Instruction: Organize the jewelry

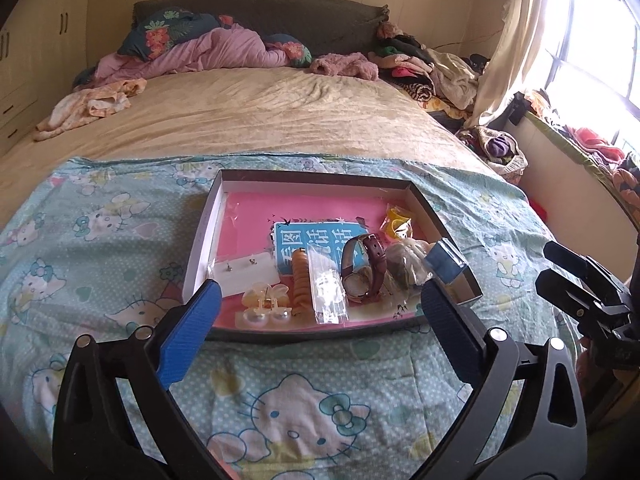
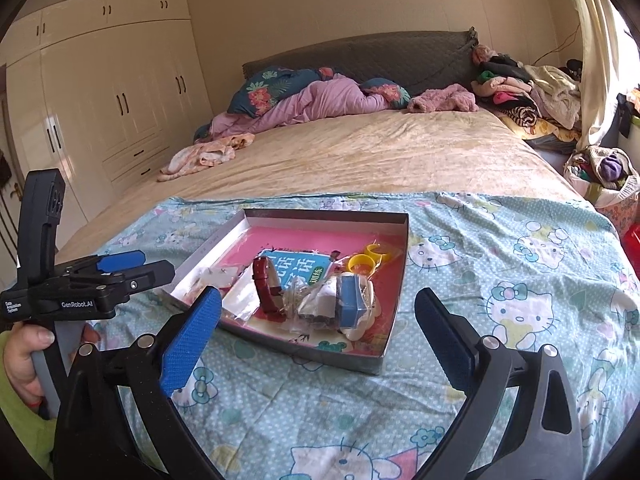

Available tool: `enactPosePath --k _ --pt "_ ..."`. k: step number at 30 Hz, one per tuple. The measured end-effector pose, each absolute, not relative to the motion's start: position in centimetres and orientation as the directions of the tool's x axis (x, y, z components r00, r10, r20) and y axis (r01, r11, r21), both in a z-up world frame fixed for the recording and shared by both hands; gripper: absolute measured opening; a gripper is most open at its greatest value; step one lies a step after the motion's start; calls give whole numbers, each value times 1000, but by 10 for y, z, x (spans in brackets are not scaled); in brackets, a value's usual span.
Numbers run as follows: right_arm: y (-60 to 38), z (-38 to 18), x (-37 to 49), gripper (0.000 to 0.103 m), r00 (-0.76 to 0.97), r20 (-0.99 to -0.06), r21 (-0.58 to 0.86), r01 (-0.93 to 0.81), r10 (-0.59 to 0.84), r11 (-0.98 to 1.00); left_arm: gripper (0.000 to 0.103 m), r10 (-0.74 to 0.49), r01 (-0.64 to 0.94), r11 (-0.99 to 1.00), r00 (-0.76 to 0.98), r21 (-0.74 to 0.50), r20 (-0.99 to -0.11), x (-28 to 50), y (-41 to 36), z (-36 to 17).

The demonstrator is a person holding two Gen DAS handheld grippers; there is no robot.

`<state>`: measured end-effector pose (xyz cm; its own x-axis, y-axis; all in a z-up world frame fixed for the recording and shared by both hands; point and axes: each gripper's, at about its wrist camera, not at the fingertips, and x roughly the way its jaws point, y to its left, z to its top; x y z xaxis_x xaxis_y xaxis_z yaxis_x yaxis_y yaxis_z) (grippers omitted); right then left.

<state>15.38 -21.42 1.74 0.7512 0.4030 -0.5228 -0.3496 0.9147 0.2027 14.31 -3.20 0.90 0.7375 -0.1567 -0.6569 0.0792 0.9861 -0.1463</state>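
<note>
Bedroom bed (image 1: 248, 120), cartoon quilt (image 1: 100, 216), shallow box (image 1: 416, 192) lying just ahead of both claws.

Holding watch (image 1: 362, 272), pearl earrings (image 1: 266, 317), bagged pieces together inside; fitting either gathered or awaiting sorting. Left claw (image 1: 320, 340) and right claw (image 2: 318, 340) hovering, gaping wide, gripping nothing.

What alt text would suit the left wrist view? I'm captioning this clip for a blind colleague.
An open blue-padded left gripper hovers before a shallow grey cardboard tray on a cartoon-cat bedspread, empty. The tray holds a maroon-strapped wristwatch, pearl earrings and small plastic bags.
</note>
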Motion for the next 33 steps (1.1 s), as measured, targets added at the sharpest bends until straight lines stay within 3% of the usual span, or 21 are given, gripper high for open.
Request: enactPosePath --k 16,33 --pt "-193 -5 91 98 747 -540 193 -339 388 921 93 -134 62 989 773 -137 -621 69 -27 -2" --pt "-185 -12 71 98 713 -581 178 -360 393 916 93 -149 68 986 777 -154 -612 51 -25 -5"
